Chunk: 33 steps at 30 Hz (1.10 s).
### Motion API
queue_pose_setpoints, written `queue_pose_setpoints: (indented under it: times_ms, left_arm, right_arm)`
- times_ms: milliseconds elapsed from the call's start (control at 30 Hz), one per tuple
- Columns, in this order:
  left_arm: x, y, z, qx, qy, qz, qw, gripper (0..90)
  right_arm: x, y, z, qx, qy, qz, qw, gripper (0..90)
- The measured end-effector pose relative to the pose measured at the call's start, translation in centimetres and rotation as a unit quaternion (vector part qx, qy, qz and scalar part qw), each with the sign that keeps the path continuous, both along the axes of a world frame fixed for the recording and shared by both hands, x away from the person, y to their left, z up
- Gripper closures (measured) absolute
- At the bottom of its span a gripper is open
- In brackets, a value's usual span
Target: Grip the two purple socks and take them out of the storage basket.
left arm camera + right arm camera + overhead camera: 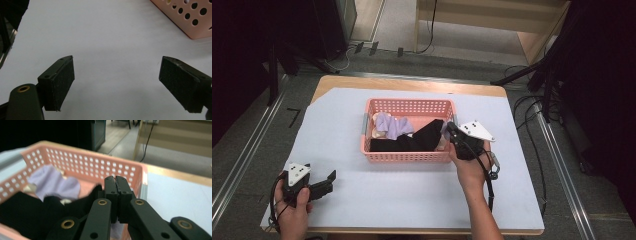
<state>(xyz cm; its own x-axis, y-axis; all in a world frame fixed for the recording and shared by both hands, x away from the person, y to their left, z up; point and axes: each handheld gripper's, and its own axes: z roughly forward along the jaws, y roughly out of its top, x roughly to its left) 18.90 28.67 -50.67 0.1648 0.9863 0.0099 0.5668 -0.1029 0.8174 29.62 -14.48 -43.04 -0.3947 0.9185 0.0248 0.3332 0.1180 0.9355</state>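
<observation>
The right hand-held gripper [116,195], jaws pressed together, seems to pinch cloth beside the pink perforated plastic basket [407,156]; lift slowly. The left hand-held gripper [117,85] gapes wide.

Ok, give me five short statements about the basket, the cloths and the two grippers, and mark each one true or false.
1. The pink basket stands on the table's pale sheet. True.
2. The left gripper is shut. False: its jaws stand wide apart over bare sheet.
3. The right gripper has its jaws pressed together at the basket's right end. True.
4. The basket is empty. False: a lilac cloth and a black cloth lie in it.
5. The left gripper is inside the basket. False: it rests on the sheet near the table's front left, apart from the basket.
</observation>
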Motion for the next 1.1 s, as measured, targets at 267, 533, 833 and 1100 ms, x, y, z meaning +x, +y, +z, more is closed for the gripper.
queue_pose_setpoints:
  times_ms: [267, 533, 833, 1100]
  left_arm:
    - [0.0, 0.0, 0.0, 0.001, 0.0, -0.001, 1.0, 14.3]
    - [0.0, 0.0, 0.0, 0.0, -0.001, 0.0, 1.0, 14.3]
    - [0.0, 0.0, 0.0, 0.0, 0.001, -0.001, 1.0, 14.3]
    - [0.0, 0.0, 0.0, 0.0, 0.004, -0.002, 1.0, 14.3]
  right_arm:
    - [-0.4, -0.1, 3.2, 0.05, -0.052, 0.01, 0.9973, 89.7]
    - [-1.4, 0.3, 5.0, 0.069, -0.071, 0.043, 0.9942, 89.5]
    - [0.3, 2.4, 1.4, 0.021, 0.019, 0.058, 0.9979, 89.0]
    - [2.2, 4.0, -1.6, 0.004, 0.078, 0.055, 0.9954, 81.5]
